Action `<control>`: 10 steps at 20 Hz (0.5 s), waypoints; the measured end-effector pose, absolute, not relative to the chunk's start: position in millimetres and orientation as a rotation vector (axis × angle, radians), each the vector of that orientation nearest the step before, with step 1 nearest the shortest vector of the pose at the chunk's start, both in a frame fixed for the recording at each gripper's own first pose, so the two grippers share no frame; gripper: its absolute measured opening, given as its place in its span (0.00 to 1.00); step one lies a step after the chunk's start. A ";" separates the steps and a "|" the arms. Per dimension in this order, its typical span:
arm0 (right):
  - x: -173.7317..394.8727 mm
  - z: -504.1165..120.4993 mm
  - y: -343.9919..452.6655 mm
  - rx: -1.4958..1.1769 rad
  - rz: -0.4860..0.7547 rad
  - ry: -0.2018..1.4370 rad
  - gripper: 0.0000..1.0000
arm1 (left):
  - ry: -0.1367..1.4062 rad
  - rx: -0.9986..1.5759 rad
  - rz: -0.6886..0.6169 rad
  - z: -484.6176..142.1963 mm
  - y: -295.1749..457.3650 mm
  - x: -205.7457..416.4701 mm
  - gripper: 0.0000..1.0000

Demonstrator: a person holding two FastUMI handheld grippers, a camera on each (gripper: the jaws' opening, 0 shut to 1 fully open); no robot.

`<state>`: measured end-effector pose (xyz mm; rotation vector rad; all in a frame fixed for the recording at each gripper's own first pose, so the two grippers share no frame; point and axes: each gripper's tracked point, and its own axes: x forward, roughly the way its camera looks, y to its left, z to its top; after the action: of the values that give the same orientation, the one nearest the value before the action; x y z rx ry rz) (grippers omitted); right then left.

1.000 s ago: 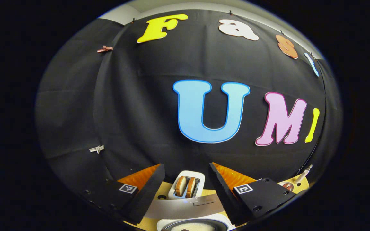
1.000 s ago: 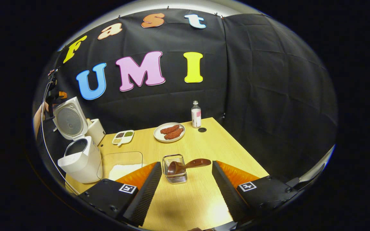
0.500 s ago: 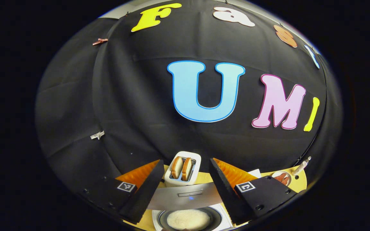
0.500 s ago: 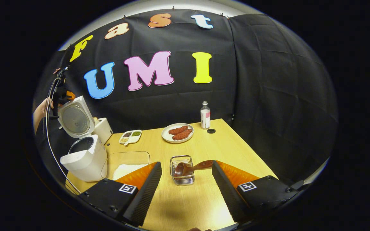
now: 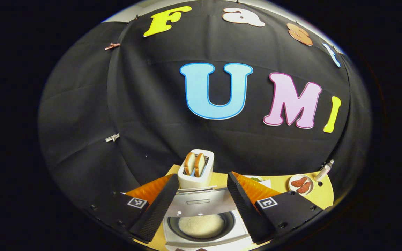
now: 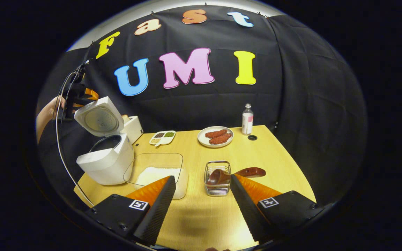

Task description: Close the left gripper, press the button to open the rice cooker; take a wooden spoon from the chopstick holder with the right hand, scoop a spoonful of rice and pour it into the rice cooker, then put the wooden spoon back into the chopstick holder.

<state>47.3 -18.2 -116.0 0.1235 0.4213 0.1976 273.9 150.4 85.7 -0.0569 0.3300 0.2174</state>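
The white rice cooker (image 6: 106, 162) stands at the table's left with its lid (image 6: 99, 118) up. A hand holds my left gripper (image 6: 79, 99) behind that lid. In the left gripper view, my left gripper (image 5: 201, 209) is open above the cooker, looking down past the lid edge (image 5: 201, 202) at white rice in the inner pot (image 5: 201, 226). The wire chopstick holder (image 6: 217, 178) holds the wooden spoon (image 6: 251, 172), bowl inside and handle leaning out to the right. My right gripper (image 6: 201, 205) is open just short of the holder, and its right finger covers part of the handle.
A clear container of rice (image 6: 155, 172) lies between cooker and holder. A toaster (image 5: 196, 169) with two bread slices stands behind the cooker. At the back of the wooden table (image 6: 201, 223) are a divided seasoning dish (image 6: 162, 137), a plate of sausages (image 6: 215, 136) and a small bottle (image 6: 246, 119).
The left gripper view has tipped down, so the open pot and its rice show more fully. My right gripper has shifted left and closer; the holder now sits by its right finger.
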 end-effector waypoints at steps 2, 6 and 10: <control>44.9 -118.7 -12.1 0.130 0.229 0.430 0.99 | 0.347 -0.040 0.212 71.9 141.1 258.8 0.99; 44.8 -119.2 -8.5 0.133 0.250 0.427 0.99 | 0.356 -0.001 0.200 44.6 127.7 232.9 0.98; 40.3 -128.2 -6.8 0.119 0.257 0.445 0.99 | 0.335 -0.028 0.174 16.0 120.9 217.9 0.97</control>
<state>40.3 -6.8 -128.2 0.1193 0.4450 0.2569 217.9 120.9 16.0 -0.0276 0.3351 0.1744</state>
